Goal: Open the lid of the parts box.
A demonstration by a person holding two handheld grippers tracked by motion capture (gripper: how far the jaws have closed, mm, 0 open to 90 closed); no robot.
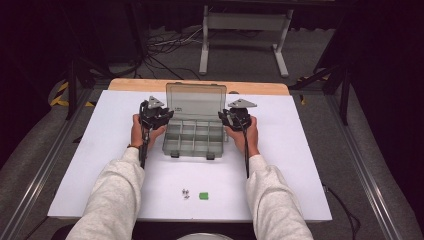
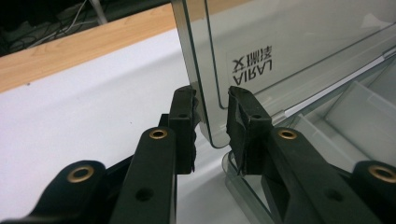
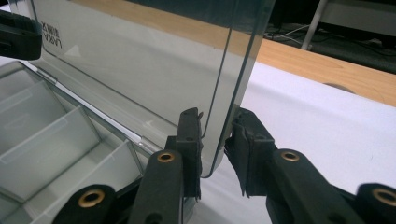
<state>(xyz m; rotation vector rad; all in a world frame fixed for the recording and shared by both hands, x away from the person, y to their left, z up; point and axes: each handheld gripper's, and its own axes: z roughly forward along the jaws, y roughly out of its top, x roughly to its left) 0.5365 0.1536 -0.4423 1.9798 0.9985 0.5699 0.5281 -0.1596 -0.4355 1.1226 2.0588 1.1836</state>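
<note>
My left claw (image 2: 211,122) and right claw (image 3: 216,140) each straddle a lower corner of the upright lid (image 1: 196,101), jaws narrow; actual contact unclear. The organizer box (image 1: 194,139) sits mid-tabletop (image 1: 300,150).

On the clear lid (image 2: 299,51) of the box, the word "AIRAJ" and some Chinese characters are seen upside down in the left gripper view

Black two-jaw tongs, light grey sleeves.
Left tongs (image 1: 162,116) and right tongs (image 1: 227,117): brass-ringed pivot holes, grey triangular top plates, black trailing cables.
</note>
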